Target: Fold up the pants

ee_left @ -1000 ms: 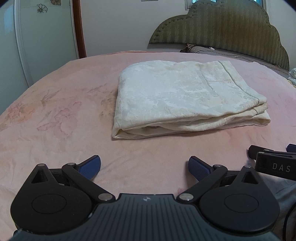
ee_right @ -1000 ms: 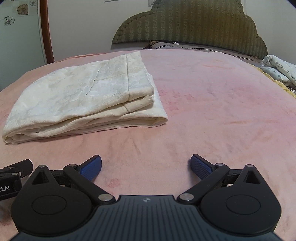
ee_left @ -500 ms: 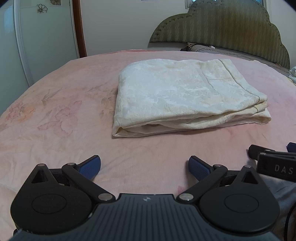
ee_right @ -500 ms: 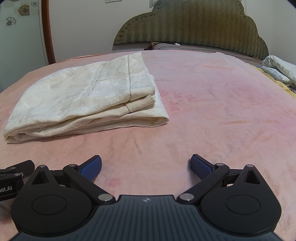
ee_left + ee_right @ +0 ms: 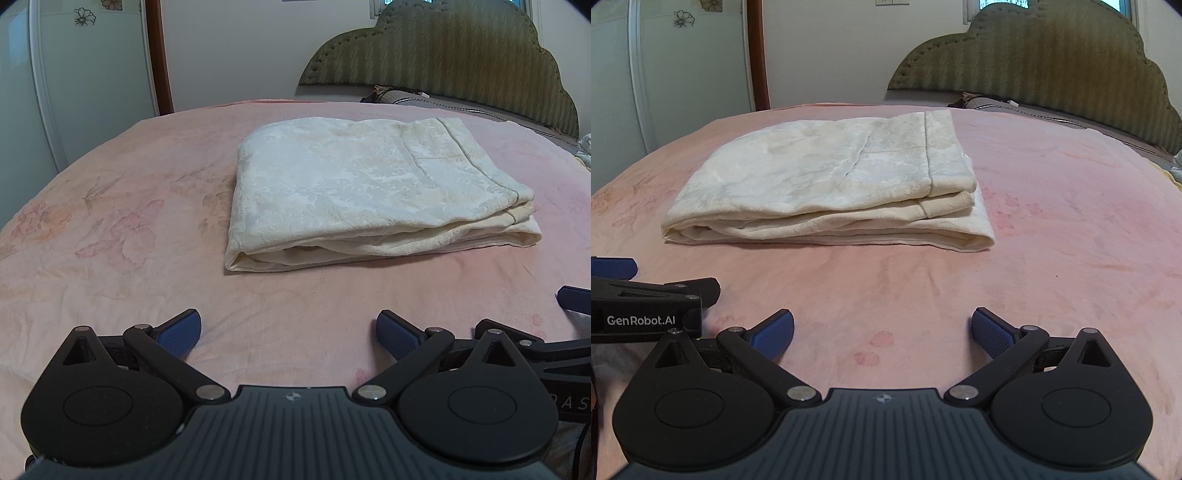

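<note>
Left gripper (image 5: 289, 334): jaws spread wide, holding nothing; right gripper (image 5: 882, 334): jaws likewise spread and empty; both sit low over the pink bedspread (image 5: 110, 229), side by side, well short of the garment. Cream pants (image 5: 827, 192) lie ahead as a compact layered rectangle, hems stacked at its right end. Against the view a second ago, both grippers have drawn slightly closer together; the bundle lies unchanged; judgement: folding appears complete, with no further grasp indicated.
</note>
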